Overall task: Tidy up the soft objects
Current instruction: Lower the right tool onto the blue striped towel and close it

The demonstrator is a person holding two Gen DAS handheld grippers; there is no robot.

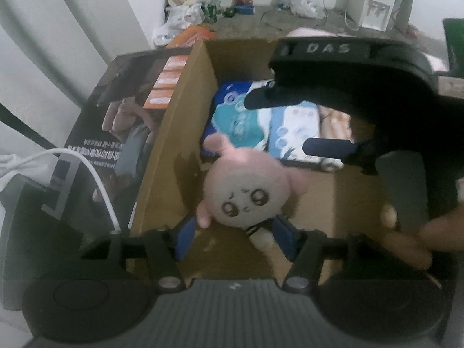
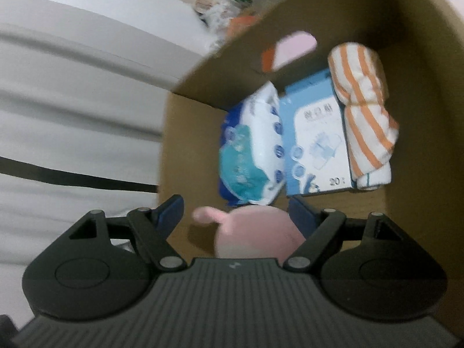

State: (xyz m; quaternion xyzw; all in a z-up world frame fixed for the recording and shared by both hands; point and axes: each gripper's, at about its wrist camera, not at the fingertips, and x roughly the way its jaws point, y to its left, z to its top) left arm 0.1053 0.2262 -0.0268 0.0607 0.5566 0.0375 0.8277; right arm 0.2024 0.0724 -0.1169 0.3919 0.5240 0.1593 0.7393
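A pink plush toy (image 1: 246, 185) with a drawn face lies inside a cardboard box (image 1: 179, 133), between my left gripper's (image 1: 235, 239) open blue fingers. I cannot tell whether the pads touch it. It also shows in the right wrist view (image 2: 255, 229), just ahead of my right gripper (image 2: 236, 208), which is open and above the box. The right gripper shows in the left wrist view (image 1: 290, 124) hovering over the packs. A blue-and-white wipes pack (image 2: 252, 150), a light blue pack (image 2: 316, 142) and an orange-striped towel (image 2: 365, 121) lie at the box's far end.
The box wall has a handle cut-out (image 2: 290, 49). A dark printed box flap (image 1: 121, 121) lies left of the box, with a white cable (image 1: 95, 179) over it. Bags, bottles and a white appliance (image 1: 374, 5) stand on the floor beyond.
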